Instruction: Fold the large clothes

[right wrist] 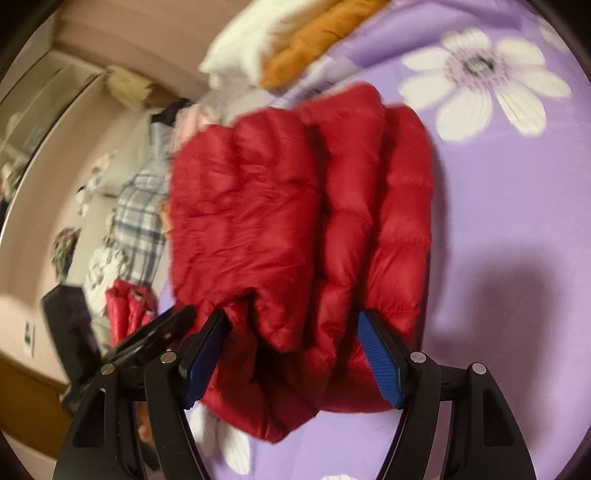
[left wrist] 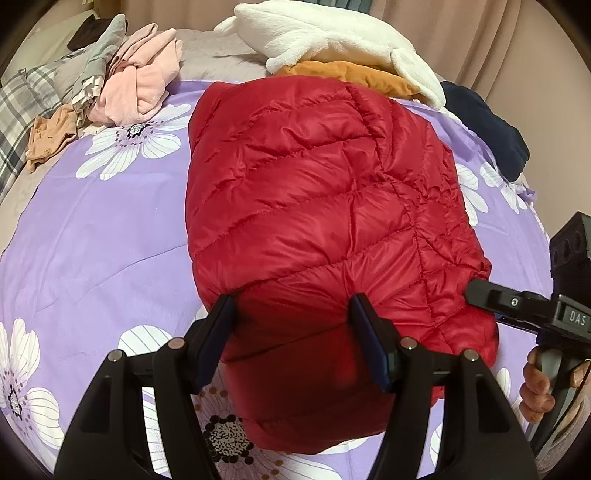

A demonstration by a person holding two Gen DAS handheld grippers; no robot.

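A red quilted puffer jacket (left wrist: 314, 206) lies folded into a thick bundle on the purple flowered bedspread (left wrist: 110, 229). My left gripper (left wrist: 291, 314) is open, its fingers straddling the near end of the bundle. My right gripper (right wrist: 291, 328) is open too, its blue-padded fingers on either side of the jacket's stacked layers (right wrist: 280, 221). In the left wrist view the right gripper (left wrist: 476, 291) shows at the jacket's right edge, held by a hand.
A pink garment (left wrist: 140, 77), a plaid cloth (left wrist: 26, 103) and a small tan piece (left wrist: 51, 136) lie at the back left. A white fleece (left wrist: 332, 33), an orange garment (left wrist: 351, 75) and a navy one (left wrist: 484, 125) lie at the back right.
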